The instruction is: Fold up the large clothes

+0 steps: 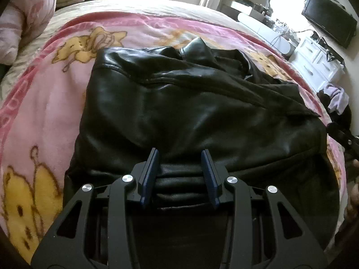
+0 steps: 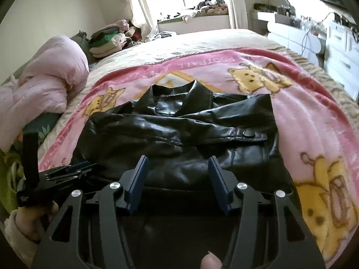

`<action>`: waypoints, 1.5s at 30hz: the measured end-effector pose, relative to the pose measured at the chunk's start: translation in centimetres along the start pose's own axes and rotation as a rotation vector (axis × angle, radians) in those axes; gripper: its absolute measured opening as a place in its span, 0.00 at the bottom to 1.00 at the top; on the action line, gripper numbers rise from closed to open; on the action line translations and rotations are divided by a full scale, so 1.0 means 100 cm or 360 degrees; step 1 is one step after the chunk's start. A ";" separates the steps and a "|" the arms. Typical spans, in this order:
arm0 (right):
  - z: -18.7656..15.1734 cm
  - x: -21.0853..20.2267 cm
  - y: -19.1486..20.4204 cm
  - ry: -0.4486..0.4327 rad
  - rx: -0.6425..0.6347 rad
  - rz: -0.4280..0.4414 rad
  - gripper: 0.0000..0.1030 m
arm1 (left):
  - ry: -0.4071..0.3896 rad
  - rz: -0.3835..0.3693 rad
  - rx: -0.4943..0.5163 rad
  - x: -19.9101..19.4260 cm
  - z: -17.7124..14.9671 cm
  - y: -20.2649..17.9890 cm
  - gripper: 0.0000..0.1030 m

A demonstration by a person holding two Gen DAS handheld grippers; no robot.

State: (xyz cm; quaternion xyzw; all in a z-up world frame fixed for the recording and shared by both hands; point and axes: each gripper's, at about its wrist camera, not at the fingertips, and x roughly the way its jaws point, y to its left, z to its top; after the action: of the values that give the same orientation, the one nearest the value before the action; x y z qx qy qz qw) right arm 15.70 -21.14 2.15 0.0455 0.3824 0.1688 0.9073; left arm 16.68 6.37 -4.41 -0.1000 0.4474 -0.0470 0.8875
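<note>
Black leather jacket (image 1: 190, 112) lies sleeves-in mid-bed on pink cartoon blanket (image 1: 44, 103); left tool (image 1: 181, 174) and right tool (image 2: 178, 179) gape empty over near hem, placed for the lengthwise fold.

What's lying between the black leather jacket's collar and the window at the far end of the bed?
In the right wrist view, past the jacket's collar comes pink cartoon blanket, then plain cream bedcover, up to the cluttered windowsill. Nothing else lies on that stretch.

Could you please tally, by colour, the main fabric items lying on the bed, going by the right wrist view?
Black: 1, the leather jacket
Pink with yellow cartoon animals: 1, the fleece blanket under the jacket
Plain pale pink: 1, the rolled duvet at the left
Total: 3, not counting the folded clothes pile farther back, which is too small to sort.
</note>
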 end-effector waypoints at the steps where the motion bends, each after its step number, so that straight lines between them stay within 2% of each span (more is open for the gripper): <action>1: 0.000 0.000 0.004 -0.0002 -0.0020 0.0002 0.56 | 0.0001 -0.0004 -0.0004 0.001 0.000 0.001 0.30; 6: 0.002 0.019 0.019 0.0074 -0.0123 -0.0031 0.60 | -0.0005 -0.0028 -0.0028 0.001 -0.004 0.004 0.30; 9: -0.002 0.039 0.018 0.0166 -0.0143 -0.0119 0.61 | -0.0010 -0.0034 -0.0033 0.001 -0.006 0.002 0.30; 12: -0.015 0.059 0.007 0.0304 -0.0108 -0.0211 0.61 | -0.0008 -0.0046 -0.0038 0.000 -0.007 0.002 0.30; 14: -0.024 0.067 -0.004 0.0332 -0.0017 -0.0157 0.61 | -0.0006 -0.0051 -0.0037 0.000 -0.007 0.002 0.30; 18: -0.031 0.073 -0.015 0.0329 0.0063 -0.0091 0.61 | -0.0005 -0.0056 -0.0040 0.000 -0.007 0.003 0.30; 22: -0.029 0.069 -0.011 0.0328 0.0052 -0.0109 0.61 | -0.0005 -0.0056 -0.0039 0.000 -0.007 0.002 0.30; 26: -0.028 0.048 -0.007 0.0267 0.0079 -0.0062 0.72 | -0.0006 -0.0056 -0.0039 0.001 -0.007 0.003 0.30; 35: -0.025 0.021 -0.009 0.0191 0.0129 -0.0030 0.86 | -0.0010 -0.0059 -0.0072 -0.002 -0.006 0.001 0.30; 45: -0.025 0.002 -0.011 0.0127 0.0163 -0.0026 0.92 | -0.0022 -0.0073 -0.0114 -0.011 -0.009 0.000 0.30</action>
State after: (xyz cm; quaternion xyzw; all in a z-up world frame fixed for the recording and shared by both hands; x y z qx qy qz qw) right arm 14.36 -22.25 0.03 0.0821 0.4267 0.1433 0.8892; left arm 15.35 6.48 -4.10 -0.1421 0.4401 -0.0505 0.8852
